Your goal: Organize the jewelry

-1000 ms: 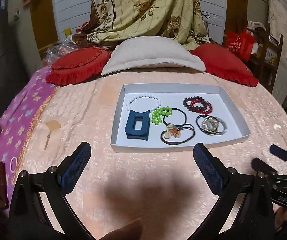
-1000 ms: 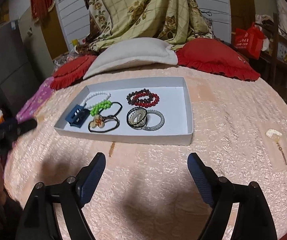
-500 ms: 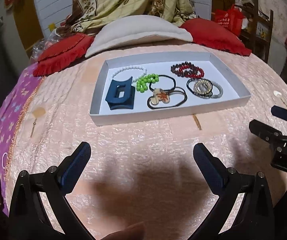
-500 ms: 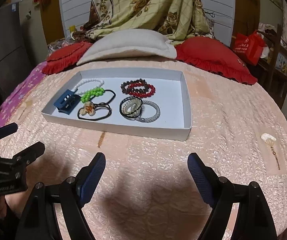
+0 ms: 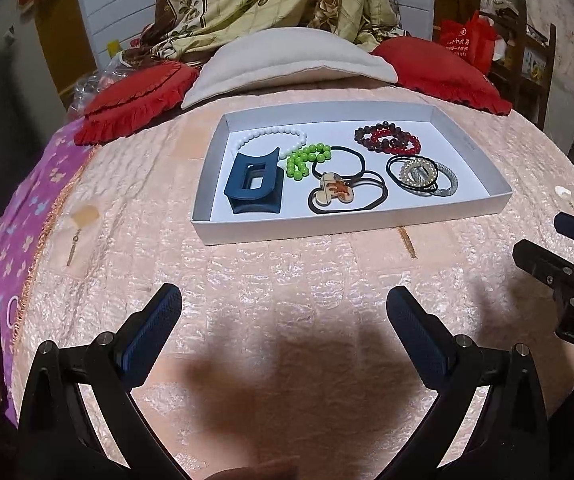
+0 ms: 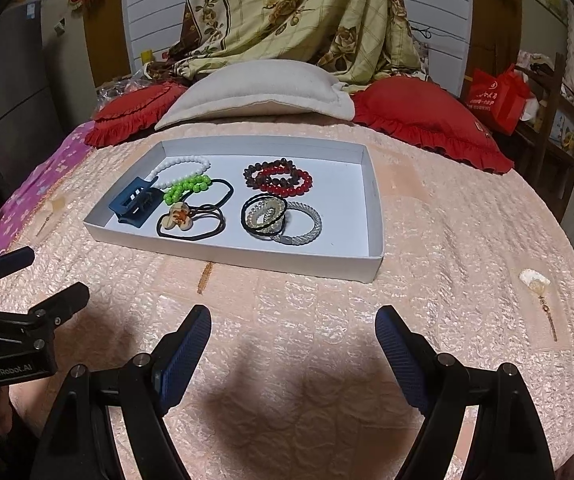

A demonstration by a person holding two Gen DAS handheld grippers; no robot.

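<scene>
Both grippers, left (image 5: 283,312) & right (image 6: 291,332), spread wide w/ nothing held, low in frame over the pink quilted bedspread (image 5: 287,272). Shallow white cardboard tray (image 5: 467,148) w/ bead bracelets, hair ties & a dark blue plastic claw clip (image 5: 254,182) sits center-top.

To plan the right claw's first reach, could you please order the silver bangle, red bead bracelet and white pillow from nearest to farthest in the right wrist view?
From the right claw:
1. Silver bangle, tray's near right.
2. Red bead bracelet, tray's far side.
3. White pillow, beyond the tray.

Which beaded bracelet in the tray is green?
The green bead bracelet, lying between the blue hair clip and the black hair ties; the other bead strands are white or red.
</scene>
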